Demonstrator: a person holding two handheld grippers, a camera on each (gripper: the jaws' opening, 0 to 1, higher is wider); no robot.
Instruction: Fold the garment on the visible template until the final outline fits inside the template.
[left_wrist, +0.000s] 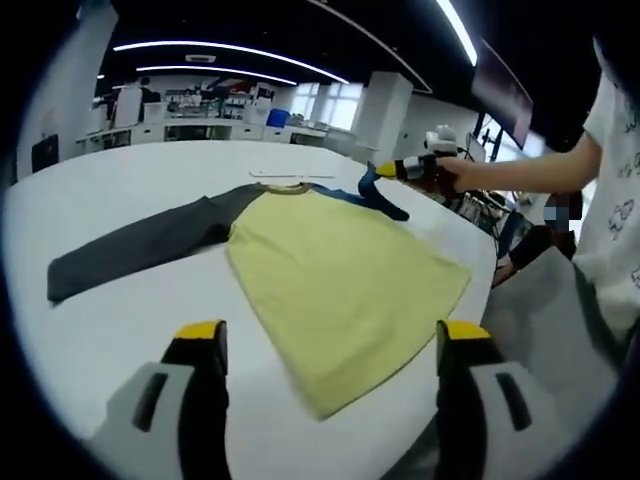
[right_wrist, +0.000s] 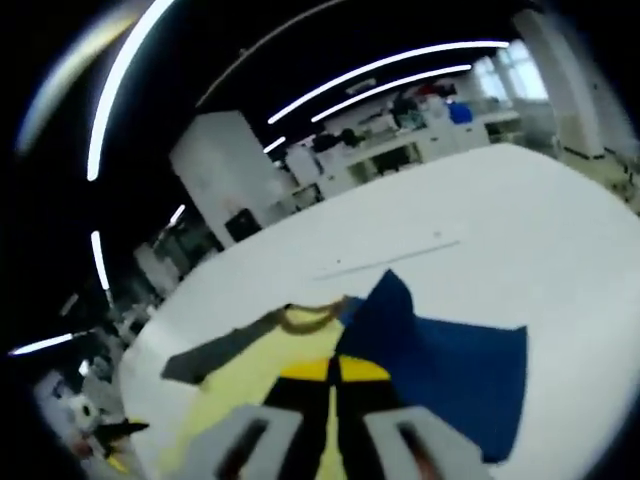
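Note:
A long-sleeved shirt with a yellow body (left_wrist: 340, 270) and an olive collar (left_wrist: 288, 187) lies flat on the white table (left_wrist: 120, 190). Its dark grey sleeve (left_wrist: 140, 245) stretches out to the left. My left gripper (left_wrist: 330, 335) hovers open over the shirt's near hem, jaws wide apart and holding nothing. My right gripper (left_wrist: 385, 170) comes in from the right and holds the blue sleeve (left_wrist: 385, 200) lifted off the table. In the right gripper view the right gripper (right_wrist: 335, 370) is shut on the blue sleeve (right_wrist: 450, 370), beside the collar (right_wrist: 310, 318) and yellow body (right_wrist: 255, 385).
A thin pale strip (left_wrist: 290, 174) lies on the table beyond the collar, seen also as a strip (right_wrist: 390, 262) in the right gripper view. A person in a white shirt (left_wrist: 615, 190) stands at the table's right edge. Desks and shelves (left_wrist: 200, 115) line the far room.

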